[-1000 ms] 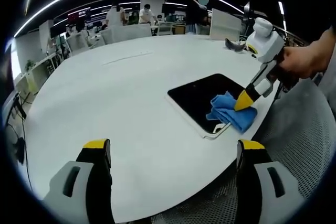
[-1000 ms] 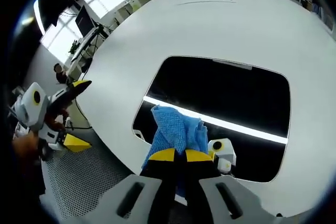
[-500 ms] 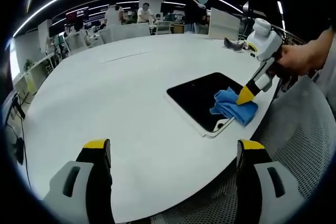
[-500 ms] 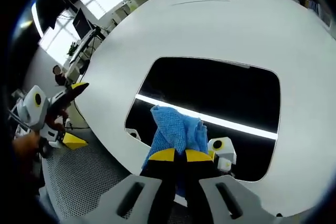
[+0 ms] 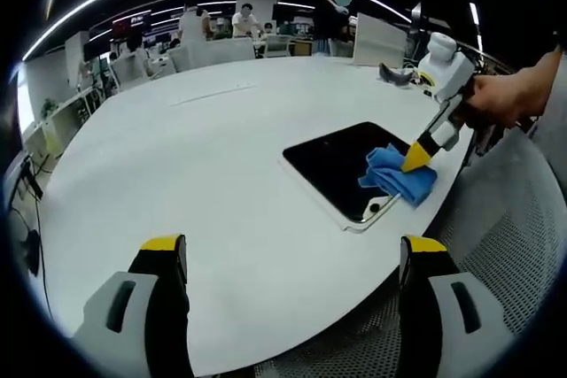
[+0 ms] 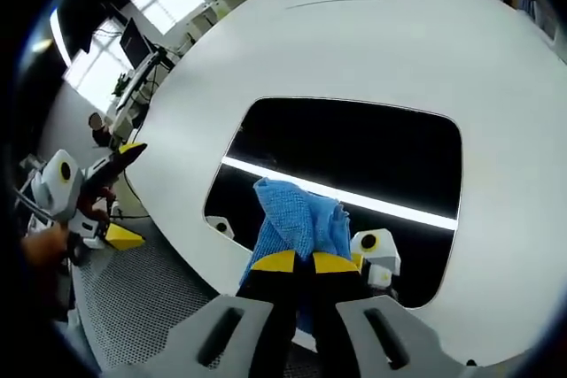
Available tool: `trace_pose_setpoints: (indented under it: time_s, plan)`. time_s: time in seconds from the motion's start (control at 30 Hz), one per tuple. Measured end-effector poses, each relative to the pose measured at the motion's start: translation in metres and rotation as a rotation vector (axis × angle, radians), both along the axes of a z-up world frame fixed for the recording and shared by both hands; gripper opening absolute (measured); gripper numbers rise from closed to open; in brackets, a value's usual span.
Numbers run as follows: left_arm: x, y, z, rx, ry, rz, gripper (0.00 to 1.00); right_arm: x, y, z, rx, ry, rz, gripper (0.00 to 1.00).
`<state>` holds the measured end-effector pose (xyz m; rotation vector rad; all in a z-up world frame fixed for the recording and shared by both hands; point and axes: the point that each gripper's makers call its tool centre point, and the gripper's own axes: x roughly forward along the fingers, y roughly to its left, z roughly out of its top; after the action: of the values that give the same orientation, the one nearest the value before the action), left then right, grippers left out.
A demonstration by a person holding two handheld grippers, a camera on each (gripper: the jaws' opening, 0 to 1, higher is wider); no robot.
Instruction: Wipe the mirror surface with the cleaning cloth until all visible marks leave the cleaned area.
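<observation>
The mirror (image 6: 354, 165) is a dark rounded rectangle with a pale rim, lying flat on the white table (image 6: 381, 50) near its edge; it reflects a bright ceiling light strip. My right gripper (image 6: 295, 261) is shut on the blue cleaning cloth (image 6: 297, 223), pressing it on the mirror's near part. In the left gripper view the mirror (image 5: 341, 161) lies at right with the blue cloth (image 5: 399, 179) on its near corner under the right gripper (image 5: 416, 161), held by a hand. My left gripper (image 5: 292, 258) stands open over the table's near edge, holding nothing.
The white table (image 5: 195, 157) is wide and bare beyond the mirror. A grey mesh chair seat (image 5: 509, 236) lies below the table's edge at right. People and desks (image 5: 221, 33) stand far behind. A small dark object (image 5: 396, 75) rests at the table's far right.
The right gripper has slid the cloth a little across the mirror's near part, toward its right side. The left gripper has held still.
</observation>
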<state>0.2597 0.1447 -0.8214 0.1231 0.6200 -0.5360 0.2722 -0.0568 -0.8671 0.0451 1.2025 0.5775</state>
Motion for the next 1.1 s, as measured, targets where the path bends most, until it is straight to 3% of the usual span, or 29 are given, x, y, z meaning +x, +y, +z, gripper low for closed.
trace_pose_setpoints:
  time_s: [1.1]
  plan:
    - [0.003,0.003,0.002,0.000,-0.012,0.021,0.99,0.084,0.002,0.000,-0.050,-0.049,0.003,0.00]
